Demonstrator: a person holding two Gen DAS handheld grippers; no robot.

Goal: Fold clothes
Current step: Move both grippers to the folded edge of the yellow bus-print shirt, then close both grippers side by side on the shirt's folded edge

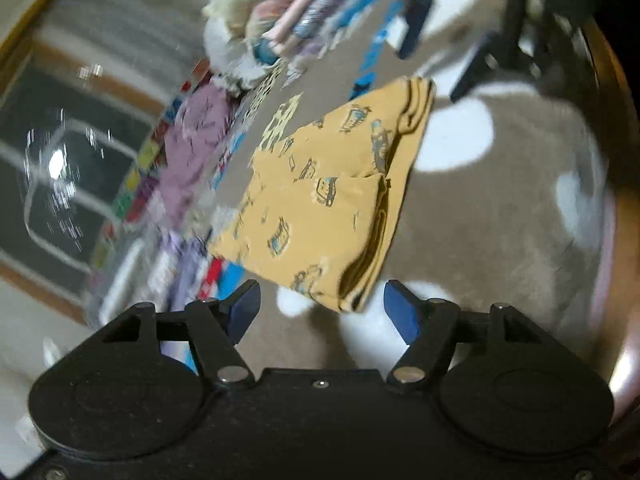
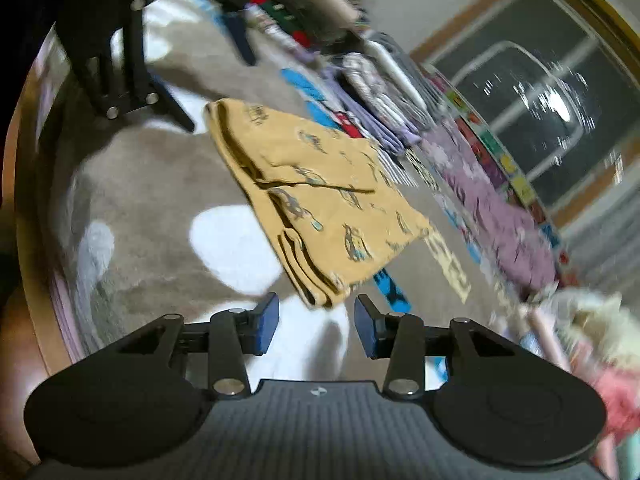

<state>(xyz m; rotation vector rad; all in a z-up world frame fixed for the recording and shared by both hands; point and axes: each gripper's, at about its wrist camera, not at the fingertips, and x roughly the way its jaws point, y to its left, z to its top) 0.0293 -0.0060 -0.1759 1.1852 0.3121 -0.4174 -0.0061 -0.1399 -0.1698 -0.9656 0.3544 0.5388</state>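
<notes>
A folded mustard-yellow garment (image 1: 320,200) printed with small cars lies flat on a brown blanket with white spots (image 1: 500,220), in the middle of both wrist views. The left claw (image 1: 320,312) at the bottom of its frame stands released, blue pads wide apart with nothing between them — the garment's near corner lies just beyond the tips. The right claw (image 2: 316,322) is likewise released and empty, its gap narrower, while blurred clothes (image 2: 492,200) pile along the blanket's far edge.
</notes>
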